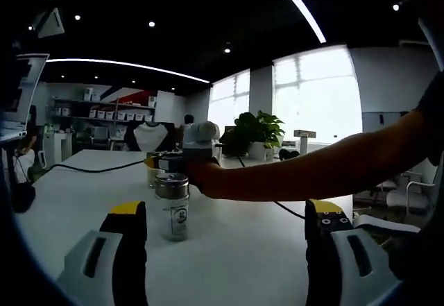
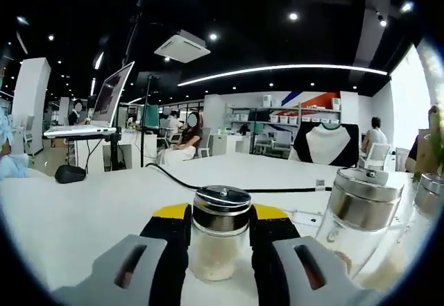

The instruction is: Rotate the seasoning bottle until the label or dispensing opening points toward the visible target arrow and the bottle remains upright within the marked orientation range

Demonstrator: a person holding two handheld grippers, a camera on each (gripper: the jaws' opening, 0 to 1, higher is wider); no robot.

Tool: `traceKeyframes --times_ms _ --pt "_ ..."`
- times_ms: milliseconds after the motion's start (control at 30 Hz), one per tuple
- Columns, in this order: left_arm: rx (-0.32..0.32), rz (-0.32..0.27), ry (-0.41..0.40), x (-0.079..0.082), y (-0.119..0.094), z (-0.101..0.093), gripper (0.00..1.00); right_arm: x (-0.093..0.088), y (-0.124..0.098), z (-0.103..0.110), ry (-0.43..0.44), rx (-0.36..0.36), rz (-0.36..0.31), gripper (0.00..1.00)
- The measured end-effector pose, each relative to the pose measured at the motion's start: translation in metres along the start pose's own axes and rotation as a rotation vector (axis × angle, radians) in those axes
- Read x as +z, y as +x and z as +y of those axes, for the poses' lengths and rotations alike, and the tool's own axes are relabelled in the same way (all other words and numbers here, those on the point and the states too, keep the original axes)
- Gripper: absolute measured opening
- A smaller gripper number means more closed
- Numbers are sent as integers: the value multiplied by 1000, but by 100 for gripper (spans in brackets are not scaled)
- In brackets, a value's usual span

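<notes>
In the right gripper view, the right tool [image 2: 220,240] sits closest, its grey jaws with yellow-and-black pads pinching a small clear glass seasoning bottle [image 2: 220,240] with a shiny metal cap and pale powder inside. The pads press against the bottle's two sides, just under the cap. The bottle stands upright on the white tabletop [image 2: 83,209]. Just beside it on the right are two more metal-capped glass shakers [image 2: 357,212], the farther one partly cut off at the edge. Beyond them a black cable [image 2: 208,181] crosses the tabletop, and farther off a laptop on a stand [image 2: 97,112] rises at the left.

In the left gripper view, the left tool [image 1: 225,250] hangs with its jaws spread wide and nothing between them. Ahead of it, the same bottle [image 1: 171,209] stands upright, a small label on its glass facing this camera. The person's forearm [image 1: 333,164] reaches in from the right to the right tool behind the bottle. A green potted plant [image 1: 258,132] sits at the far end.

As for progress, I judge the grasp is made and the bottle is upright, but I see no target arrow or marked range, so I cannot tell whether any turning is done. The rotation and release appear left to do.
</notes>
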State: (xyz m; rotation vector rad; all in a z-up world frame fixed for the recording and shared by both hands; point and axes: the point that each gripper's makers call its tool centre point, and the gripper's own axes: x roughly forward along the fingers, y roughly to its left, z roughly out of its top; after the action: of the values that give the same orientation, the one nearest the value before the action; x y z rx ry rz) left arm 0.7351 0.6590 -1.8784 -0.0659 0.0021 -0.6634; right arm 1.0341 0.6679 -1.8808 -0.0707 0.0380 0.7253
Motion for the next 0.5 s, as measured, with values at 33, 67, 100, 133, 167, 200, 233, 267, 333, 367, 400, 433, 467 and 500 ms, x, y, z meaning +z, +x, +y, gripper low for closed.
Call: traceKeyframes --times_ms 33,67,100,133,167,200,233,267,333,367,400,433,467,500 --pt "4 2 4 0 0 1 100 3 -2 1 -3 9 -8 31" --pt "7 4 7 -1 0 1 100 6 -4 1 -4 12 -12 31" --pt "11 6 9 -2 0 1 100 11 -9 4 -8 23 -22 31" --pt "12 7 9 -2 0 1 100 15 -12 5 -10 32 -30 31" --pt "11 8 9 -3 1 1 100 19 -16 8 -17 55 -34 31" --pt "10 8 7 -3 1 0 100 20 -18 10 -23 65 -35 31" --pt "11 7 7 -3 2 -1 100 22 -22 11 -31 74 -37 31" --pt "13 5 9 -2 2 -2 100 22 -25 12 -33 80 -34 31" --pt "24 6 19 -1 2 -2 100 22 -34 16 -69 101 -29 31" --pt "26 11 34 -2 2 -2 100 21 -41 18 -81 110 -24 31" --pt "29 17 45 -2 2 -2 100 20 -44 19 -82 114 -18 30" --pt "32 21 52 -3 2 -2 100 20 -48 18 -83 120 -15 30" --pt "32 21 56 -3 2 -2 100 20 -52 17 -79 124 -17 30" --pt "34 17 59 -2 2 -2 100 22 -60 19 -63 133 -23 30"
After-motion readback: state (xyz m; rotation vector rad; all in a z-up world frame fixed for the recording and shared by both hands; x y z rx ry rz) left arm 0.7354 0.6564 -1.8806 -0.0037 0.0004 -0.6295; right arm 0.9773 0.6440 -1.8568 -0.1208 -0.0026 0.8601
